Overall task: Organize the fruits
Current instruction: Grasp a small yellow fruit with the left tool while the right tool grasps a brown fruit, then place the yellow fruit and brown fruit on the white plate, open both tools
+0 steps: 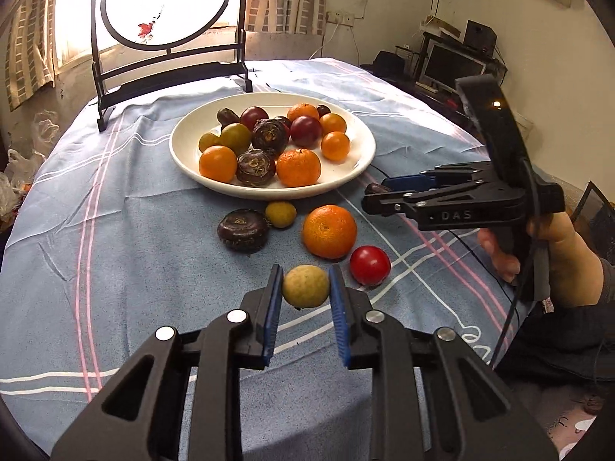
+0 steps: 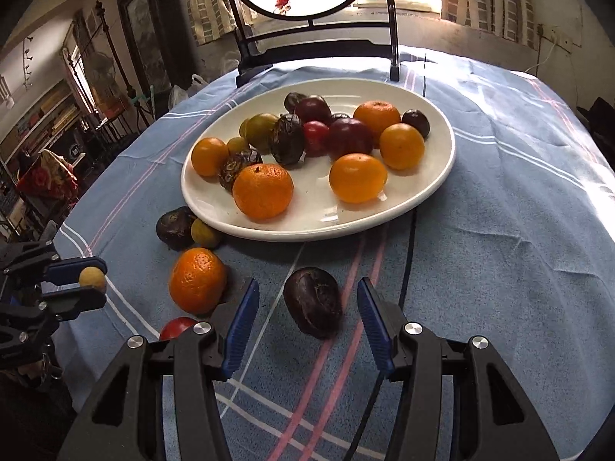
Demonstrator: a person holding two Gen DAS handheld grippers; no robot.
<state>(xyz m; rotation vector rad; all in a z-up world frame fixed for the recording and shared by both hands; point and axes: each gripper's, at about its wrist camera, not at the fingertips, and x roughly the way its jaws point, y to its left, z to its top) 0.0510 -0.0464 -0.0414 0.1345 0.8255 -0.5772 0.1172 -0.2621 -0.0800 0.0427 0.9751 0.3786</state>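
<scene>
A white plate (image 1: 353,176) holds several oranges, plums and dark water chestnuts; it also shows in the right wrist view (image 2: 315,215). My left gripper (image 1: 305,286) is shut on a small yellow-green fruit (image 1: 306,285), also seen in the right wrist view (image 2: 92,278). Loose on the cloth lie an orange (image 1: 329,231), a red tomato (image 1: 369,265), a dark chestnut (image 1: 243,229) and a small green fruit (image 1: 281,214). My right gripper (image 2: 307,307) is open around a dark chestnut (image 2: 313,307), pads apart from it. It also shows in the left wrist view (image 1: 374,196).
A black-framed round screen (image 1: 169,19) stands behind the plate at the table's far edge. The blue striped tablecloth (image 1: 115,230) covers the round table. A monitor and shelves (image 1: 453,65) stand beyond the table at the right.
</scene>
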